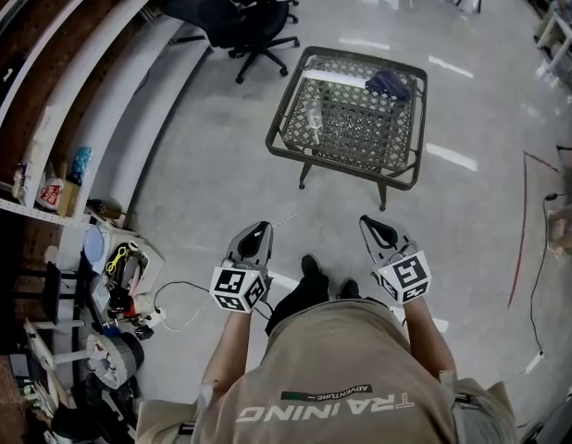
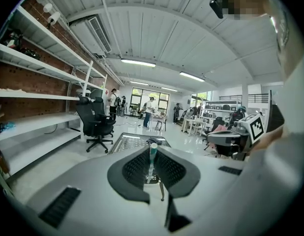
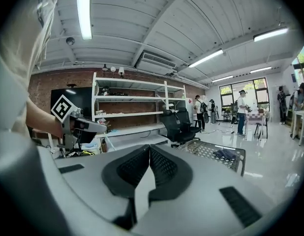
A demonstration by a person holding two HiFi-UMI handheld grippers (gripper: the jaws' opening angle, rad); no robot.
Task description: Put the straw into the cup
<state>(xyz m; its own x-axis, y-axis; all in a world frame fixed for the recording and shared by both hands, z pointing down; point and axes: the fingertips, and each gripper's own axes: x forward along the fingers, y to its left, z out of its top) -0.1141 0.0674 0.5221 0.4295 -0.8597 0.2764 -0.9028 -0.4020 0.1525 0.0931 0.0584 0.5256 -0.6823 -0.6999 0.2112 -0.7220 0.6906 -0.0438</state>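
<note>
- Head view: you stand well short of the low mesh table [image 1: 288, 100] in the upper middle of the frame, with both claws held out level at the bottom centre, aimed at it. The clear cup [image 1: 314, 118] stands upright on the left part of the tabletop, and a dark blue cloth [image 1: 390, 83] lies at the far right corner, well apart from it. That leaves the cup's mouth clear from above. Your left gripper [image 1: 261, 229] lines up roughly with the cup's side of the table and your right gripper [image 1: 374, 225] with the cloth's side. What the left one carries is too thin to read from here.
- Left gripper view: the jaws are pinched on a thin white straw [image 2: 152, 156] with a teal top. It stands upright in the narrow slit at frame centre, which probably suits lowering it straight into the cup. The table shows just behind the jaw tips, but the jaws cover the cup.
- Right gripper view: the pads meet at the tips with nothing between them. This claw looks free to steady the cup if needed. The table and cloth sit at right of centre.
</note>
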